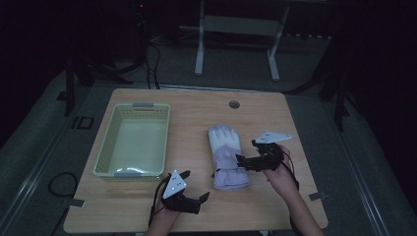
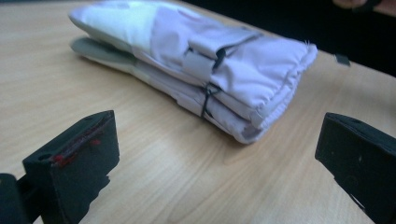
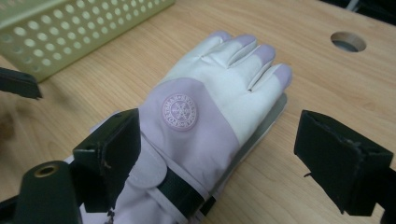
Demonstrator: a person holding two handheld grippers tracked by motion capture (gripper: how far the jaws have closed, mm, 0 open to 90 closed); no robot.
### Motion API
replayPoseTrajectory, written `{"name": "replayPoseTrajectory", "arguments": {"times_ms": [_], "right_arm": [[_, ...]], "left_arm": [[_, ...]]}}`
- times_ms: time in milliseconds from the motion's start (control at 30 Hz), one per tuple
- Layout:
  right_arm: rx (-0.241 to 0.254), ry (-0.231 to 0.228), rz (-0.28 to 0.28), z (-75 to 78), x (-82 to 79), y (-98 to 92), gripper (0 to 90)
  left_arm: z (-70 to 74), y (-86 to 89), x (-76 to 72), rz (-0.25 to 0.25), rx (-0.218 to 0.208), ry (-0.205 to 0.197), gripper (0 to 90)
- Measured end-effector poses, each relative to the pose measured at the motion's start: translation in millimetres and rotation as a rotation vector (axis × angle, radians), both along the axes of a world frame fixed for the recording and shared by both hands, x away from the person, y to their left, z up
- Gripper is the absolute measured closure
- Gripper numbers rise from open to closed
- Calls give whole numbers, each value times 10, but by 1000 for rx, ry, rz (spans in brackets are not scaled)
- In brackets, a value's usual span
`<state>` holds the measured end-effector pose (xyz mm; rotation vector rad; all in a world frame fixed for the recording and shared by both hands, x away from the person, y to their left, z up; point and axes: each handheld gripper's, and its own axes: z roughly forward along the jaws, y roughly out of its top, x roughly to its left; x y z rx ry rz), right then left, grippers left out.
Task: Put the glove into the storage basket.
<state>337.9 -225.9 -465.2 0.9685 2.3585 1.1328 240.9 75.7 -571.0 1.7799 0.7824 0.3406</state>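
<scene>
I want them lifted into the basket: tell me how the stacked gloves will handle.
The gloves look padded and soft, so they will likely sag. Stacked loosely, the upper may slide off the lower. Probably light; no rolling risk.

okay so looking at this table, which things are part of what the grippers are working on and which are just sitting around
In the job:
pair of gloves, stacked on the table
right gripper, open beside the gloves
left gripper, open, pointed at the gloves

Lying about:
green basket, empty, possibly where the gloves go
cable hole in the table
</scene>
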Motion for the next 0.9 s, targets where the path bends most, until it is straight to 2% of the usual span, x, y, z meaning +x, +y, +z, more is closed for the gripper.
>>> {"name": "replayPoseTrajectory", "arguments": {"times_ms": [33, 67, 100, 167, 233, 267, 300, 333, 367, 400, 433, 467, 500, 533, 667, 767, 800, 900], "right_arm": [[0, 0, 0, 0, 0, 0, 147], [-10, -20, 8, 18, -13, -74, 146], [-8, -31, 8, 19, -19, -110, 146], [-4, -46, 16, 16, -25, -146, 146], [-26, -82, 14, 6, -32, -211, 146], [-36, -79, 13, 2, -32, -235, 146], [-40, -51, 1, -10, -16, -280, 147], [-30, -42, -1, -15, -11, -299, 147], [-30, -42, -1, -15, -11, -299, 147], [-24, -41, -19, -19, -4, -327, 140], [-24, -41, -19, -19, -4, -327, 140], [-2, -20, -28, -14, 9, -347, 132], [-2, -20, -28, -14, 9, -347, 132], [27, -13, -43, 1, 16, -360, 123], [39, -5, -52, 32, 33, -339, 122], [42, -4, -50, 39, 45, -323, 122], [58, 5, -50, 40, 57, -309, 122], [70, 20, -36, 31, 71, -294, 119]], "left_arm": [[6, -10, 10, -7, 9, 2, 0], [43, -33, 21, -17, 24, 27, 0], [65, -46, 24, -19, 27, 33, 0], [95, -59, 29, -25, 35, 41, 0], [159, -81, 42, -31, 36, 45, 0], [196, -95, 53, -31, 43, 48, 0], [229, -111, 66, -24, 48, 43, 0], [295, -148, 104, -14, 67, 55, 0], [295, -148, 104, -14, 67, 55, 0], [352, -186, 145, -13, 59, 73, 0], [352, -186, 145, -13, 59, 73, 0], [414, -226, 178, -18, 38, 110, 0], [414, -226, 178, -18, 38, 110, 0], [475, -274, 211, -42, 2, 141, 0], [577, -382, 235, -50, 12, 122, 0], [641, -499, 287, -55, 47, 101, 0], [650, -559, 331, -41, 66, 113, 0], [654, -601, 366, -33, 78, 138, 0]]}}
